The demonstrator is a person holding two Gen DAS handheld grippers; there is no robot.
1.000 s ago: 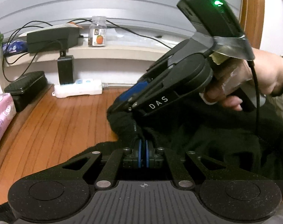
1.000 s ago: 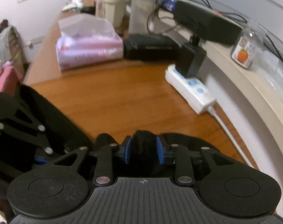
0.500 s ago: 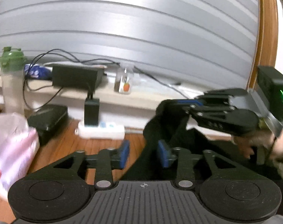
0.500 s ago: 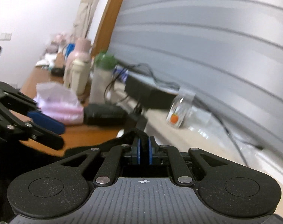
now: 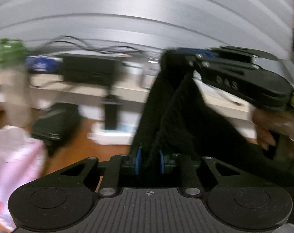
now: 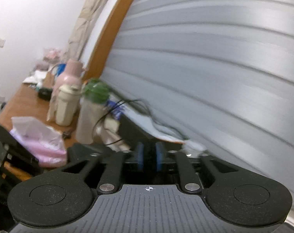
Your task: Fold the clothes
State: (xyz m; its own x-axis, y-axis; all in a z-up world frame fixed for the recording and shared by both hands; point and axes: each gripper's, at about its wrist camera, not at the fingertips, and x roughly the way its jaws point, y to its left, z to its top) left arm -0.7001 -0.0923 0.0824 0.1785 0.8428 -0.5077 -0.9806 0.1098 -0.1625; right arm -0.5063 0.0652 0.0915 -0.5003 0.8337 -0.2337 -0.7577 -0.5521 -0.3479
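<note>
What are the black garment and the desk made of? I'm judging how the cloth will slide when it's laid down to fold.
Garment: looks like a soft, matte knit or fleece; it hangs in limp folds with a ridged seam and no shine. The blur leaves the weave open.
Desk: seems to be wood or wood-look laminate, orange-brown with a smooth, faintly glossy top.

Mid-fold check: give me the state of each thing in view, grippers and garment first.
black garment: raised, stretched between both grippers.
left gripper: jaws have just been closing, garment between the pads.
right gripper: jaws have just been opening, garment hangs from its tip.
green-capped bottle: upright, cap on.
tissue pack: open, a sheet sticking up.
power strip: adapter plugged in.
</note>
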